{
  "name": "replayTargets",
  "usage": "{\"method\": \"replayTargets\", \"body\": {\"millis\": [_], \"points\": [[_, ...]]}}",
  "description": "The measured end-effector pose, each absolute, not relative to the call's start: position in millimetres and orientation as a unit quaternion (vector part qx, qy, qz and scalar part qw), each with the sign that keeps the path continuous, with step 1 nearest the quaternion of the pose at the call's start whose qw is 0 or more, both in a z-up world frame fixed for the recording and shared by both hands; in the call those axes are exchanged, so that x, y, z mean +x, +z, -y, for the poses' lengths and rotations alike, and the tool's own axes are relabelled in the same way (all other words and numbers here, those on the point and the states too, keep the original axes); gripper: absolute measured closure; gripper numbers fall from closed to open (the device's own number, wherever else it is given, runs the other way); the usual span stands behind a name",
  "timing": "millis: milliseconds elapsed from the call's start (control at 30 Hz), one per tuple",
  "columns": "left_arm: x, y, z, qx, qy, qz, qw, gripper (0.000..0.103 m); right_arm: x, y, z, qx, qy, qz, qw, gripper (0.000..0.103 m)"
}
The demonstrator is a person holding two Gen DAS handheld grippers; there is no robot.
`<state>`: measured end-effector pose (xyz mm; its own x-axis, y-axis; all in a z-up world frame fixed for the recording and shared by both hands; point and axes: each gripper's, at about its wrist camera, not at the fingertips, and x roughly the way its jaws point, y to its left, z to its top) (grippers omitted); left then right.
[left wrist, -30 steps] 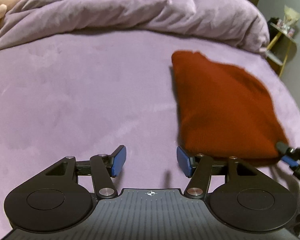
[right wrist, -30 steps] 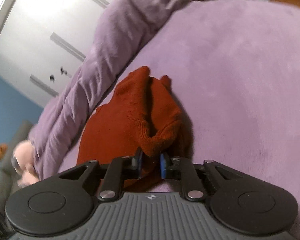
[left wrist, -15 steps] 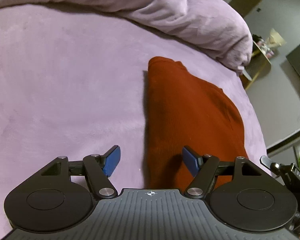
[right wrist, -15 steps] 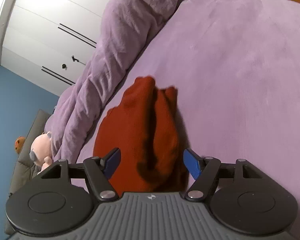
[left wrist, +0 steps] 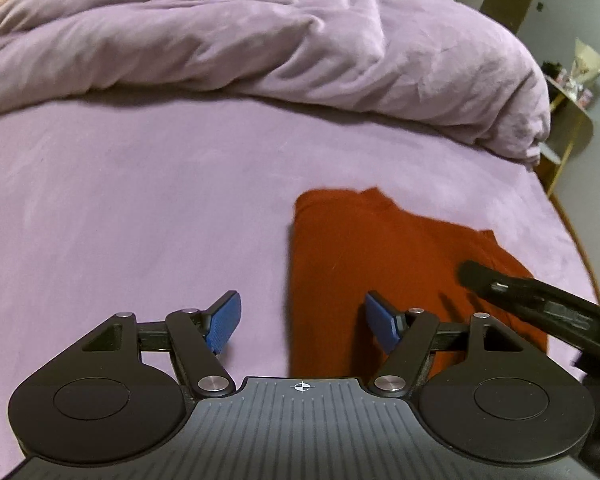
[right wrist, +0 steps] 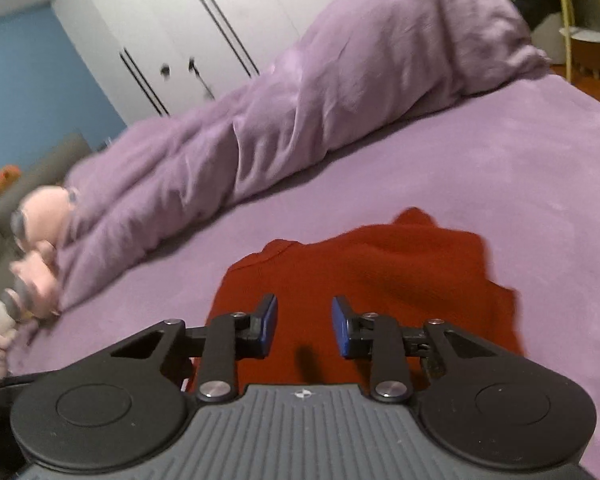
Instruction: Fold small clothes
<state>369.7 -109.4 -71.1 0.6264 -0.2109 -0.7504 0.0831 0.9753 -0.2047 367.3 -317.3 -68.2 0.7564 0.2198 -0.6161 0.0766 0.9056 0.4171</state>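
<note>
A rust-red knitted garment (left wrist: 380, 256) lies folded on the purple bed sheet (left wrist: 140, 200); it also shows in the right wrist view (right wrist: 380, 272). My left gripper (left wrist: 302, 324) is open and empty, hovering over the garment's left edge, its right fingertip (left wrist: 380, 320) above the cloth. My right gripper (right wrist: 304, 324) is open and empty, just above the garment's near part. The right gripper's black body (left wrist: 540, 304) reaches in over the garment's right side in the left wrist view.
A rumpled purple duvet (left wrist: 260, 40) lies along the back of the bed. A pink plush toy (right wrist: 36, 240) sits at the far left. White wardrobe doors (right wrist: 204, 32) stand behind. A side table (left wrist: 572, 92) stands beyond the bed's right edge.
My right gripper let go of the garment's fold and opened, and the garment now lies flat. Both grippers shifted above it; the left stayed open.
</note>
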Motion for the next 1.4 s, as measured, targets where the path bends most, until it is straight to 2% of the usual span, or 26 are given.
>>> {"method": "replayTargets", "body": {"millis": [100,133,167,233,367,533,600,633,667,800,833,1000,1167,1300,1400], "points": [[391,-78,127,-0.058,-0.062,-0.429,0.899,0.027,401,-82,319,0.190,-0.004,-0.371,0.909,0.075],[396,-80,132,-0.056,-0.059,-0.430,0.899,0.027,408,-87,323,0.190,-0.009,-0.375,0.907,0.081],[399,-81,135,-0.055,-0.055,-0.428,0.901,0.027,412,-92,330,0.196,-0.018,-0.376,0.906,0.094],[403,-85,143,-0.042,-0.051,-0.424,0.903,0.025,419,-100,344,0.219,-0.030,-0.373,0.901,0.103],[401,-95,152,-0.013,-0.049,-0.414,0.909,0.019,422,-119,357,0.241,-0.041,-0.352,0.904,0.103],[394,-90,140,0.000,-0.077,-0.410,0.909,0.011,399,-112,366,0.283,-0.013,-0.330,0.901,0.103],[388,-85,128,-0.009,-0.098,-0.420,0.902,0.010,380,-106,381,0.321,0.012,-0.330,0.888,0.095],[385,-83,120,-0.018,-0.118,-0.427,0.896,0.010,369,-103,388,0.329,0.021,-0.332,0.884,0.085],[380,-82,110,-0.030,-0.142,-0.433,0.890,0.010,357,-100,396,0.334,0.032,-0.333,0.881,0.065],[364,-88,60,-0.111,-0.207,-0.456,0.859,0.010,312,-91,438,0.357,0.039,-0.342,0.868,0.044],[362,-93,51,-0.129,-0.216,-0.463,0.850,0.010,305,-92,447,0.360,0.038,-0.349,0.864,0.034],[372,-114,37,-0.212,-0.240,-0.488,0.812,0.011,304,-119,468,0.419,0.081,-0.395,0.813,0.034],[392,-123,38,-0.244,-0.254,-0.491,0.797,0.012,319,-144,471,0.485,0.110,-0.389,0.775,0.034],[401,-133,44,-0.286,-0.269,-0.497,0.774,0.029,332,-149,468,0.488,0.122,-0.386,0.773,0.040],[406,-139,55,-0.288,-0.270,-0.506,0.767,0.033,340,-150,465,0.484,0.125,-0.391,0.773,0.048]]}}
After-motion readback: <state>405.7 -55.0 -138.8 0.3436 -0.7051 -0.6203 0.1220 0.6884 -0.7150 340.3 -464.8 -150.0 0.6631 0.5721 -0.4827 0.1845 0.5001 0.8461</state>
